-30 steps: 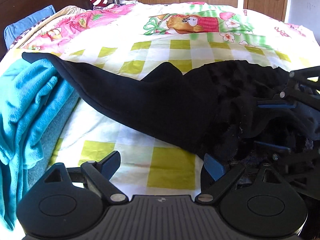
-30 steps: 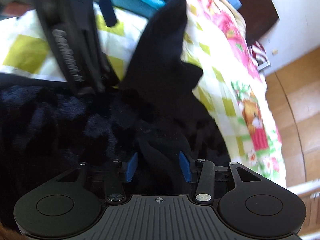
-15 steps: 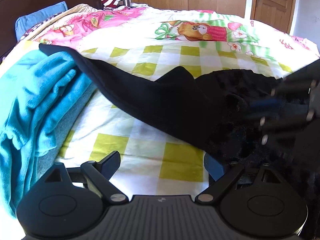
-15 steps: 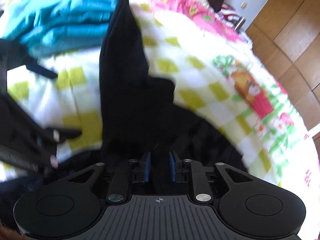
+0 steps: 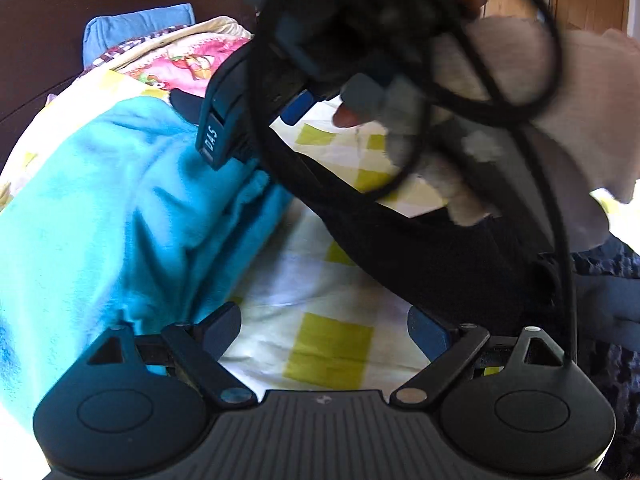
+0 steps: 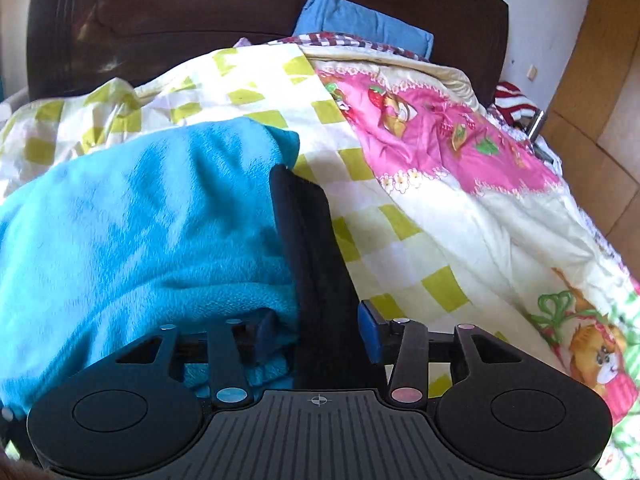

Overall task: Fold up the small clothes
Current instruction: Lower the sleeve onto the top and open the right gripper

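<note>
Between my right gripper pads runs the black garment, its long axis straight ahead beside the blue towel; jaws half-spread, not clamping. My left gripper gapes wide, empty, garment off to its right.

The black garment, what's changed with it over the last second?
The right gripper closed on the black garment half a second ago, carried a fold across toward the turquoise fleece, and now its jaws stand apart around the cloth. The left gripper stayed open and low over the checked sheet. The fleece has not moved.
</note>
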{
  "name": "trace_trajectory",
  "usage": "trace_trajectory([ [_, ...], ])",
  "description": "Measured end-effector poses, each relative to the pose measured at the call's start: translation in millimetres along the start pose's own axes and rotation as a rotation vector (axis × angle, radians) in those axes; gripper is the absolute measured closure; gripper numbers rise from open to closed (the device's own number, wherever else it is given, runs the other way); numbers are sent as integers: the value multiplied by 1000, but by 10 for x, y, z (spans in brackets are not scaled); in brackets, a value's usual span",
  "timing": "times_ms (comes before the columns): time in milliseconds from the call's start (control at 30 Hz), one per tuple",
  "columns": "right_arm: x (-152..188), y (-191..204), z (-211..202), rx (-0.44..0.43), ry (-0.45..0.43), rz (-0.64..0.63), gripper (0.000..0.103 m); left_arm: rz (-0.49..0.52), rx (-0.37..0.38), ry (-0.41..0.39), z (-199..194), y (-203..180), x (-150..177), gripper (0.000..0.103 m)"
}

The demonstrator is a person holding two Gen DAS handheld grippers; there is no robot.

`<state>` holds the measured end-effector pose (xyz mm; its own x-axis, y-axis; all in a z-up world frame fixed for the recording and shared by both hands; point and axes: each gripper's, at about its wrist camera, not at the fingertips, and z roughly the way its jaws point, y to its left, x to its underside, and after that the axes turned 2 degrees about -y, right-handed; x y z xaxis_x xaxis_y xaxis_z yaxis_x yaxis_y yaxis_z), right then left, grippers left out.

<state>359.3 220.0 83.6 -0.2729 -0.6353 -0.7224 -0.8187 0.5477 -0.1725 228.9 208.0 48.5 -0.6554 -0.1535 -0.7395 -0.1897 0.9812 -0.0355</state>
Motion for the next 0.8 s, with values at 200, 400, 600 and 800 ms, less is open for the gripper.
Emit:
trace_trajectory([
  [200, -22, -274, -254, -73, 16, 211, 90, -9, -13, -18, -81, 48, 3, 1],
  [400, 194, -472, -598, -165, 76, 214, 94, 44, -22, -37, -113, -203, -16, 1],
  [600, 76, -622, -569, -141, 0, 311, 72, 28, -9, -28, -20, -227, -44, 1],
  [800, -240, -387, -128, -104, -33, 356, 69, -23, -6, -36, 46, -104, -129, 1],
])
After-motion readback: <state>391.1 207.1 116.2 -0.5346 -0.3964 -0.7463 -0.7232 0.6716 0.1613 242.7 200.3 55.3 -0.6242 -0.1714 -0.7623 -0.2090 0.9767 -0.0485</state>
